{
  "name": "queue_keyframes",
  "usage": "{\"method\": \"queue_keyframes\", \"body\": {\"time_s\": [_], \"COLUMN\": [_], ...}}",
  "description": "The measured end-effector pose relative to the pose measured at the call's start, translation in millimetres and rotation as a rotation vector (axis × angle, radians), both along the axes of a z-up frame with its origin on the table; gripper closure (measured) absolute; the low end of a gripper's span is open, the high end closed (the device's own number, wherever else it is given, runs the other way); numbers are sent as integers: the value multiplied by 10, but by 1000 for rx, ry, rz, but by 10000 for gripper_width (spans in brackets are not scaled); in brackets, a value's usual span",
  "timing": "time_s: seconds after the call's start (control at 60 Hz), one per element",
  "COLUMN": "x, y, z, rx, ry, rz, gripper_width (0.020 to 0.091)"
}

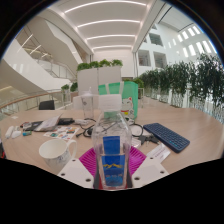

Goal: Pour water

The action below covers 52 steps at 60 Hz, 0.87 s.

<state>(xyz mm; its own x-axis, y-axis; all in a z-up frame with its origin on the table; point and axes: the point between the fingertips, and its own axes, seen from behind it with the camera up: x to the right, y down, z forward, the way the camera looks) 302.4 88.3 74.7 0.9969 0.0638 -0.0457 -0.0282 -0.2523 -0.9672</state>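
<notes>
Your claw (112, 165) grips the upright bottle (112, 140) above the counter (190, 125); pouring into the cup (55, 150) remains undone.

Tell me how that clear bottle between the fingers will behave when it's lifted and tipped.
The bottle looks like thin clear plastic, so it may flex under a firm squeeze. It stands tall and narrow, so a sideways nudge would probably tip it. The gripper meets it at the blue label, which could be somewhat slick.
</notes>
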Motion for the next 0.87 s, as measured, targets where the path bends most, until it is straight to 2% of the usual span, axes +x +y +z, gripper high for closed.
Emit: {"method": "queue_keyframes", "body": {"time_s": [0.067, 0.183, 0.267, 0.3, 0.35, 0.45, 0.683, 0.867], "x": [4, -18, -19, -24, -56, -156, -649, -1130], "y": [19, -102, -282, -372, -505, -928, -2149, -2914], "z": [10, -42, 2, 51, 108, 323, 1035, 1441], "rx": [-3, -80, -117, -123, -142, -158, -168, -196], "ry": [-8, -23, -44, -44, -40, -48, -82, -98], "rz": [2, 26, 28, 18, 6, -15, -103, -115], "gripper_width": [693, 544, 297, 248, 270, 270, 267, 265]}}
